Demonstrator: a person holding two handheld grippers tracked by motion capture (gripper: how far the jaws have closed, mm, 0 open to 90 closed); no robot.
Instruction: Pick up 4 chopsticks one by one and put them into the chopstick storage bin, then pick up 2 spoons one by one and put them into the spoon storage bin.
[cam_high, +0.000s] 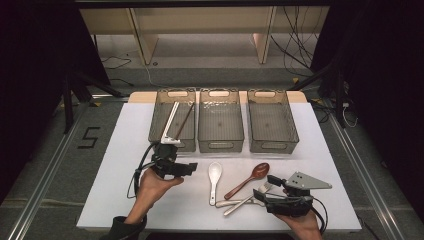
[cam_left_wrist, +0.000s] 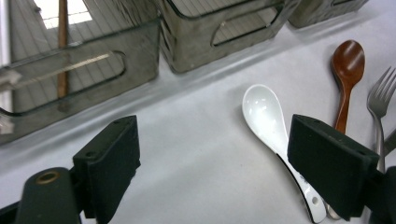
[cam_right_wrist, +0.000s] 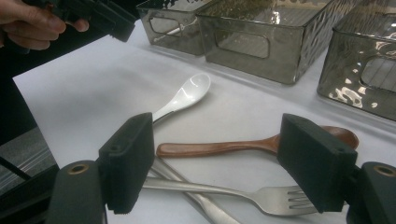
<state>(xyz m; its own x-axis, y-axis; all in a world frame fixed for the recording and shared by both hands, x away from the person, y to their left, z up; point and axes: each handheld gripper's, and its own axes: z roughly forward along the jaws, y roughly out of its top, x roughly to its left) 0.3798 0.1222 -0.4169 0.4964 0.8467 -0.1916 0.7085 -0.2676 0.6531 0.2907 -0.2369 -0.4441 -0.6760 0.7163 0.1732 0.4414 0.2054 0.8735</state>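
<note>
One readable mark: a black "5" (cam_high: 88, 137), taped or painted in blocky strokes on the grey floor, left of the table's (cam_high: 125, 150) left edge, beside the metal rail (cam_high: 47, 175). No other readable text, labels or brands on the things in view.

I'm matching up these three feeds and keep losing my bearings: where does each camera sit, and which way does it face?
High view: above the person's side, facing forward and down on the white table and three smoky clear plastic bins; both forearms, the left gripper and right gripper show.
Left gripper view: rides that gripper, looking between its open jaws toward the white ceramic spoon.
Right gripper view: rides that gripper, looking over the crossed cutlery toward the bins; its open jaws and the other hand show.
Shared: the brown wooden spoon.
</note>
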